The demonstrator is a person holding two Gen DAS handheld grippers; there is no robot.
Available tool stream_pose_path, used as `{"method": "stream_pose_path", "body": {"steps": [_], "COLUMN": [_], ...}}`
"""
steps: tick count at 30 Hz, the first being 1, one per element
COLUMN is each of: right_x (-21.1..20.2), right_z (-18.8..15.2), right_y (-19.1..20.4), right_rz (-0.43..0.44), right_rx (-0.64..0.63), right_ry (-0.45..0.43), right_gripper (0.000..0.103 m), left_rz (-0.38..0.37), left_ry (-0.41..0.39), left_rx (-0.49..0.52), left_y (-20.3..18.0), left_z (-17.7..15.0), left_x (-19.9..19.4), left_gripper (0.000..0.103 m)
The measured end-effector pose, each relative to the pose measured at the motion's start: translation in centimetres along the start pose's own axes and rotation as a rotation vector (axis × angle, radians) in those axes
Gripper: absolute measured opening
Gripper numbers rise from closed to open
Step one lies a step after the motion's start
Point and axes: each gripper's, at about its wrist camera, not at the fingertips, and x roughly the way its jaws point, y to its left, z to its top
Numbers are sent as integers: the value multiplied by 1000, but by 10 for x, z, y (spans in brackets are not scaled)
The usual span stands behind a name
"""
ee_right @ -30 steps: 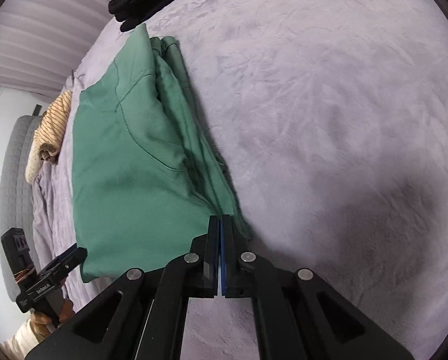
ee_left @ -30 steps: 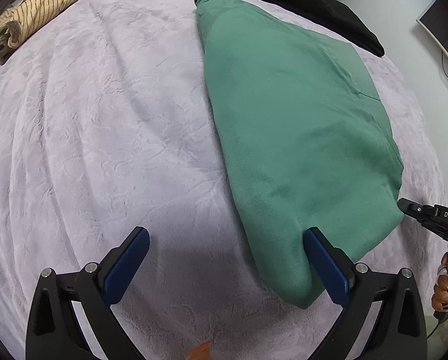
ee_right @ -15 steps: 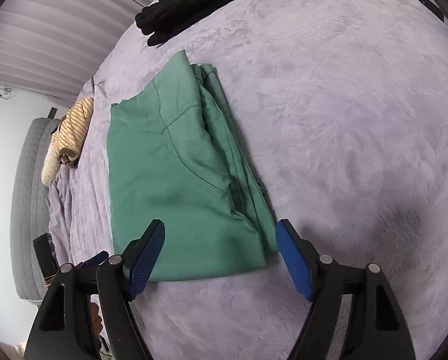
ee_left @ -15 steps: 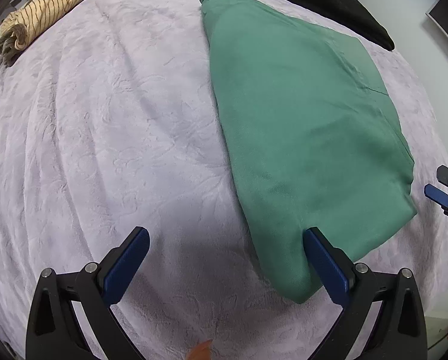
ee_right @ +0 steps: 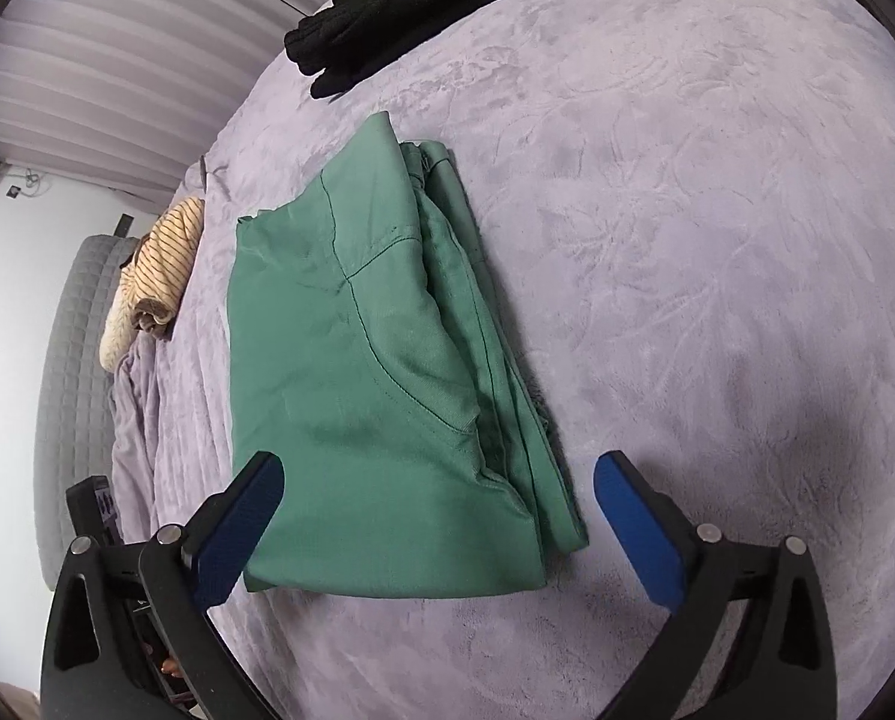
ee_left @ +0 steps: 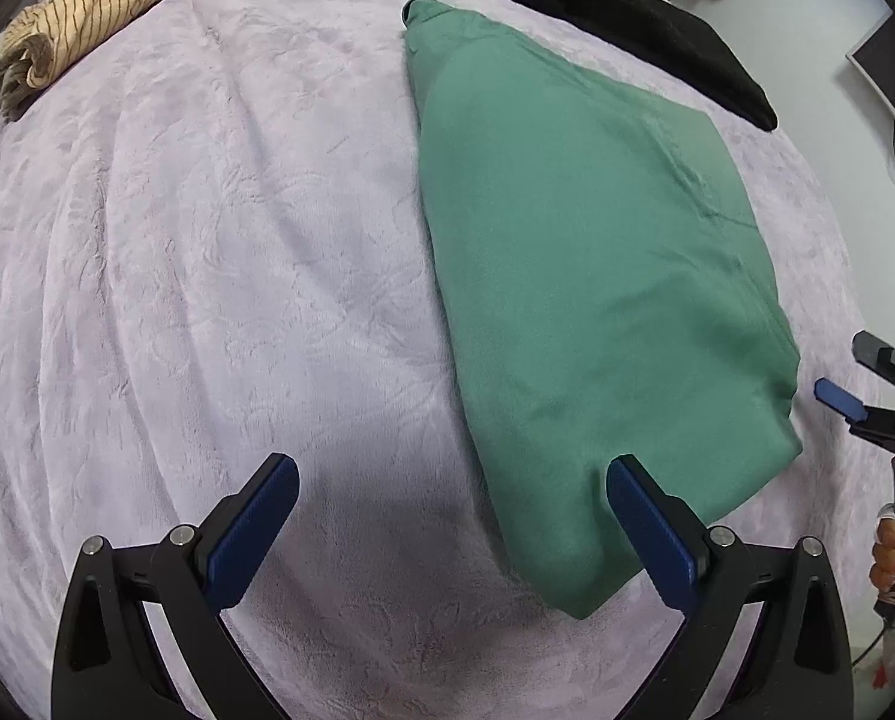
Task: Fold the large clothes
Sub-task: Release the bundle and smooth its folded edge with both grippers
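Green garment: the folded green fabric garment (ee_left: 597, 300) lies flat on the bed; in the left wrist view it runs from 12 o'clock down to 5 o'clock.
Bed cover: a pale lilac plush bed cover (ee_left: 207, 240) fills both views under everything.
Black garment: a long black knit garment (ee_left: 639, 18) lies at 1 o'clock in the left view, near the green garment's far end but apart from it.
Striped cloth: a rolled tan cloth with dark stripes (ee_left: 81, 24) sits at 10 o'clock, well apart from the green one.
Left gripper: the left gripper (ee_left: 453, 528) has its blue-padded jaws spread wide, nothing pinched; the right pad stands over the garment's near corner.
Right gripper: the right gripper (ee_right: 438, 531) has just been opening; its jaws stand wide with the garment's near edge between them, unpressed.
In the way: nothing covers the green garment except the gripper pads at its near edge.
Views: only the right wrist view shows the stacked layer edges (ee_right: 507, 396), a grey quilted headboard (ee_right: 69, 360) and a pleated curtain (ee_right: 117, 30); only the left shows fingers of a hand (ee_left: 888, 552) at 4 o'clock.
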Motion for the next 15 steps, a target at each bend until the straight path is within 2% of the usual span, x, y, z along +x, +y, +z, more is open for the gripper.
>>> {"method": "stream_pose_path", "body": {"steps": [2, 6, 11, 15], "right_x": [2, 11, 21, 27], "right_z": [6, 16, 22, 21], "right_y": [-4, -7, -8, -10], "right_rz": [14, 65, 79, 115], "right_rx": [12, 36, 33, 50], "right_ry": [13, 64, 101, 132], "right_gripper": [103, 103, 103, 103], "left_rz": [-8, 27, 60, 54], "left_ry": [-3, 8, 41, 50], "left_rx": [-11, -18, -18, -16], "left_y": [2, 3, -9, -13], "left_z": [6, 15, 21, 20], "left_x": [-1, 7, 22, 25], "left_gripper": [103, 103, 103, 103]}}
